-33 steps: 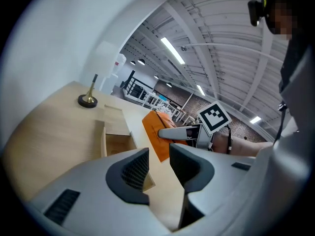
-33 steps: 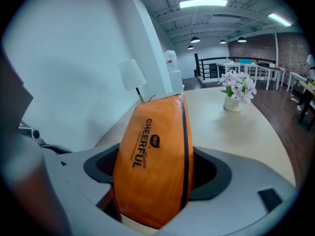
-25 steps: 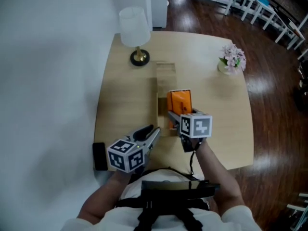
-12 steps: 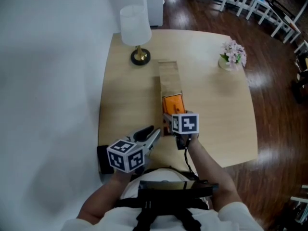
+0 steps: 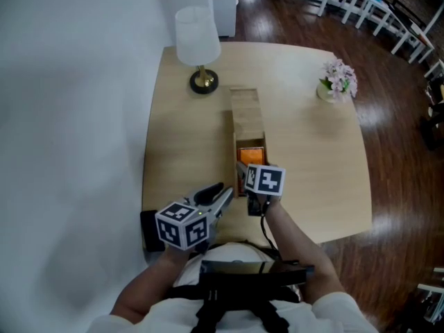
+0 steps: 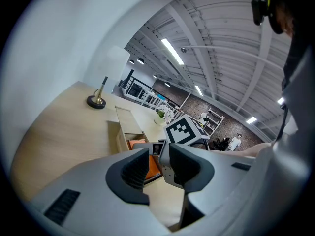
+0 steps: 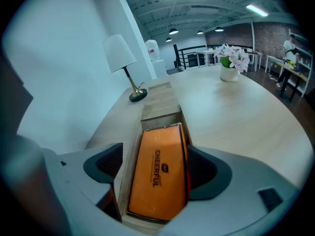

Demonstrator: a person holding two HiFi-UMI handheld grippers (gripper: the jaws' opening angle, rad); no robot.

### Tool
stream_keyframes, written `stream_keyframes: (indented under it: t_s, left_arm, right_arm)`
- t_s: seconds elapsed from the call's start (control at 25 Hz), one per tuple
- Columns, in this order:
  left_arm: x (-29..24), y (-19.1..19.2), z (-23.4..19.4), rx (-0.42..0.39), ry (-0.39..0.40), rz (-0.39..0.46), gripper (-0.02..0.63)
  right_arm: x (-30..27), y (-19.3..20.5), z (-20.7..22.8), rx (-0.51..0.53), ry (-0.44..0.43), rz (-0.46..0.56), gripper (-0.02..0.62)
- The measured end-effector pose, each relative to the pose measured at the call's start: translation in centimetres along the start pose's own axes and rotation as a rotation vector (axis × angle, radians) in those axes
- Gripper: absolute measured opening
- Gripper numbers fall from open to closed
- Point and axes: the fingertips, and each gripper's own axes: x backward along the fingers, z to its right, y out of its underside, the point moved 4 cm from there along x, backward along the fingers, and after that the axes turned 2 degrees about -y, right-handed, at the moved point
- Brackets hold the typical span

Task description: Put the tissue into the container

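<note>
A long wooden container [image 5: 248, 113] lies lengthwise at the table's middle, its far half covered by a lid and its near half uncovered. The orange tissue pack [image 5: 251, 152] lies flat in the uncovered half. My right gripper [image 5: 251, 171] straddles the pack's near end, jaws wide and shut on it. In the right gripper view the tissue pack [image 7: 160, 166] fills the space between the pads of the right gripper [image 7: 153, 167], inside the container [image 7: 158, 106]. My left gripper [image 5: 220, 191] hovers over the table's near edge, left of the container, slightly open and holding nothing.
A white-shaded lamp [image 5: 198, 44] stands at the table's far left, just beyond the container's far end. A small vase of pink flowers [image 5: 336, 82] sits at the far right. A black object [image 5: 147, 229] lies at the table's near left corner. Dark wood floor surrounds the table.
The right gripper has brought the orange pack down and toward me, from above the container into its uncovered half. The left gripper has stayed put.
</note>
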Motion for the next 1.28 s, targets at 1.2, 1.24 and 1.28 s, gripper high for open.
stream_keyframes:
  t_s: [1.2, 1.24, 1.28]
  left_arm:
    - [1.6, 1.6, 7.9, -0.094, 0.087, 0.042, 0.008]
    - [1.8, 1.7, 8.0, -0.092, 0.083, 0.045, 0.008]
    - [2.0, 1.7, 8.1, -0.089, 0.081, 0.047, 0.008]
  right_arm:
    - [19.7, 2.6, 5.8, 0.191, -0.216, 0.133, 0.002]
    - [20.2, 2.8, 6.0, 0.196, -0.22, 0.133, 0.002]
    - [20.7, 2.9, 6.3, 0.204, -0.222, 0.137, 0.002]
